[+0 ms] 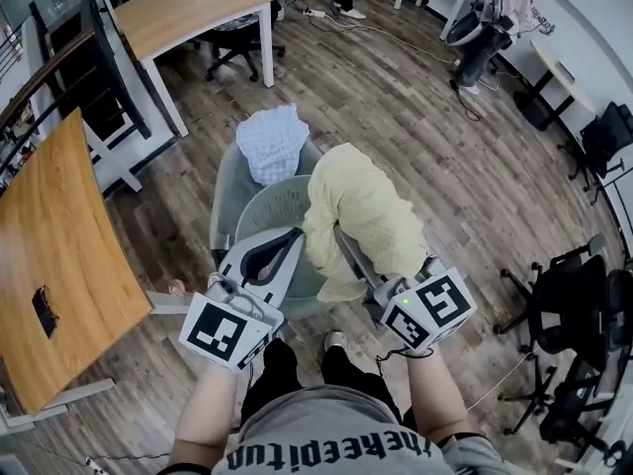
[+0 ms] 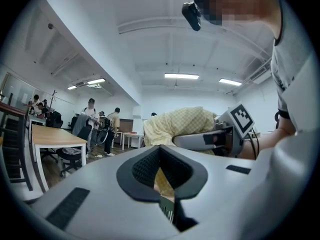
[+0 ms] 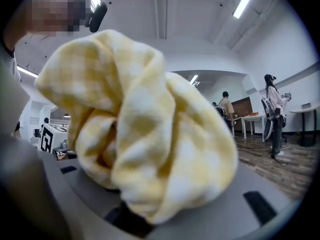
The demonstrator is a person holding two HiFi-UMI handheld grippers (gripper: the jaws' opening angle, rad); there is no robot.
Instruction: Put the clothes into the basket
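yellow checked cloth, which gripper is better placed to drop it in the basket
Right, probably. The right gripper is shut on the bunched yellow checked cloth, which looks to hang over the rim of the grey basket. The left gripper, jaws together, only sits at the cloth's edge.

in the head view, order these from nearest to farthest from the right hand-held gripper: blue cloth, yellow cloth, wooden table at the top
1. yellow cloth: bunched in the right hand-held gripper itself.
2. blue cloth: past the far rim of the basket, up and to the left.
3. wooden table: far off at the top left of the view.
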